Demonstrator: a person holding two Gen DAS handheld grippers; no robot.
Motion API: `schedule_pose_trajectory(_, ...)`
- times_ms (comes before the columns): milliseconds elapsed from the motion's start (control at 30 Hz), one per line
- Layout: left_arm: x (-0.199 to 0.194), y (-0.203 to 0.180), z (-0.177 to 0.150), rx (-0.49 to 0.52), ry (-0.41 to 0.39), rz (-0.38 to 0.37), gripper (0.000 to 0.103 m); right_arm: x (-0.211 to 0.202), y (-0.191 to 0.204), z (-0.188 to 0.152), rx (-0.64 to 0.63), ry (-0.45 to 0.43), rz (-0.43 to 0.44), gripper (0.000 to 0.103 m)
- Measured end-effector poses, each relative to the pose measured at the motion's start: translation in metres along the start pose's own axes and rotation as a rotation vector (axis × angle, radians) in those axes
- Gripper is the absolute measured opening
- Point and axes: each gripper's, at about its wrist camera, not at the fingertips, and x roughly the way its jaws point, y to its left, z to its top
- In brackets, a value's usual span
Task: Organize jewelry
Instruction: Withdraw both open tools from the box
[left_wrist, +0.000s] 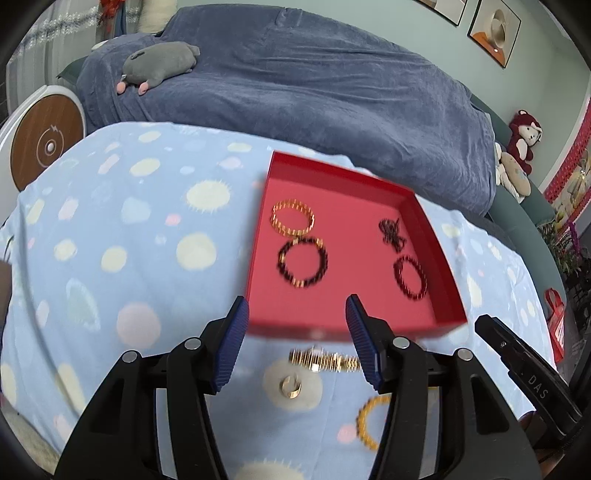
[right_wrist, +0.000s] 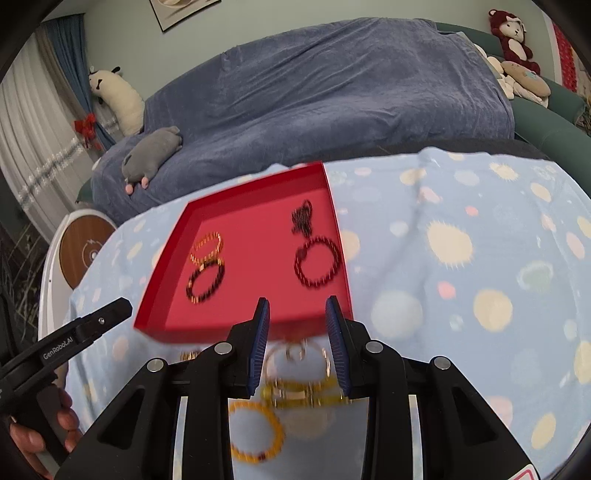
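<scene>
My left gripper (left_wrist: 295, 336) hangs with its blue pads wide apart and nothing between them, just in front of the near wall of the red tray (left_wrist: 436, 229). The tray sits on the dotted blue cloth (left_wrist: 129, 236) and holds four pieces: a gold link bracelet (left_wrist: 293, 218) at the far left, touching a dark beaded bracelet (left_wrist: 303, 263) just nearer me, then a tangled dark chain (left_wrist: 392, 229) at the far right with a dark red beaded bracelet (left_wrist: 410, 277) close beside it. On the cloth below the tray lie a gold watch (left_wrist: 325, 360), a small gold ring (left_wrist: 291, 386), and a yellow beaded bracelet (left_wrist: 369, 421) partly behind my right-hand finger. My right gripper (right_wrist: 298, 345) is also spread open, gripping nothing; between its pads I see a blurred gold-coloured piece (right_wrist: 299, 391) on the cloth, whose kind I cannot tell, with the yellow bracelet (right_wrist: 255, 432) just nearer me.
</scene>
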Motion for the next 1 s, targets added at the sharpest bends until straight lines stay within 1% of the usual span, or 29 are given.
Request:
schedule_pose_trajectory(133,-0.008,0.005,-0.029,-0.013,0.038,0.0,0.052,-0.012,-0.006,-0.034,0.014,0.038,-0.01,0.031)
schedule_pose_trajectory(267,-0.013,0.007,-0.055,-0.024,0.076,0.005,0.052,-0.02,-0.013,-0.061,0.038,0.075,-0.021,0.031)
schedule_pose_trajectory(433,-0.017,0.003,-0.082,-0.025,0.097,0.009,0.052,-0.026,-0.015,-0.083,0.046,0.105,-0.029,0.031)
schedule_pose_trajectory(600,-0.014,-0.009,-0.103,-0.003,0.134,0.005,0.052,-0.026,-0.008,-0.097,0.027,0.134,-0.026,0.031)
schedule_pose_trajectory(767,-0.008,-0.025,-0.106,0.023,0.14,-0.007,0.052,-0.026,-0.001,-0.1,-0.009,0.13,-0.03,0.031)
schedule_pose_trajectory(1000,0.019,-0.045,-0.101,0.028,0.17,-0.009,0.052,-0.025,-0.011,-0.1,0.031,0.128,-0.042,0.031)
